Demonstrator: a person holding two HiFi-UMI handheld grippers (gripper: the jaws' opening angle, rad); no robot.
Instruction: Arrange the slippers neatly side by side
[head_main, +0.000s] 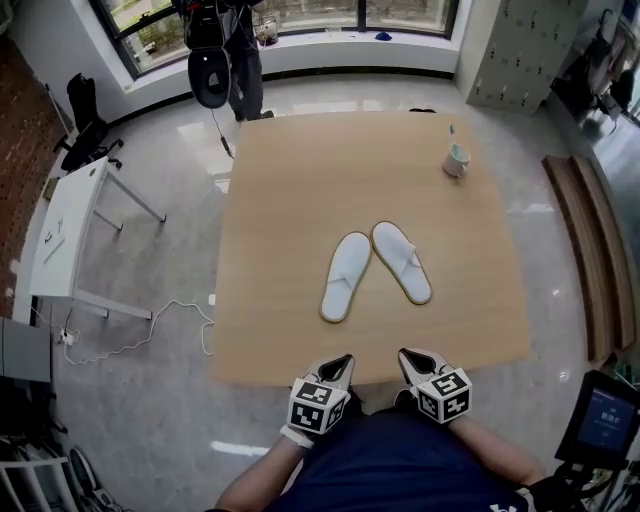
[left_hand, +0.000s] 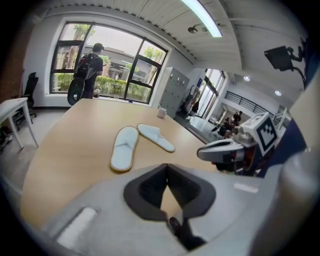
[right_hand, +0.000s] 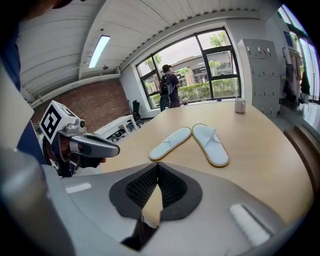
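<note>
At the middle of a light wooden tabletop (head_main: 300, 180), two white slippers lie flat in an upside-down V. The left slipper (head_main: 347, 276) and the right slipper (head_main: 402, 262) almost meet at their far ends and spread apart at their near ends, and a pale cup (head_main: 457, 160) stands well away near the far right corner. By the near edge of the tabletop, the left claw (head_main: 338, 363) and the right claw (head_main: 410, 356) are held side by side, well short of the slippers, each with its jaws closed together and gripping nothing.

Cloth slippers (head_main: 348, 276) (matt wood table (head_main: 300, 180))
</note>
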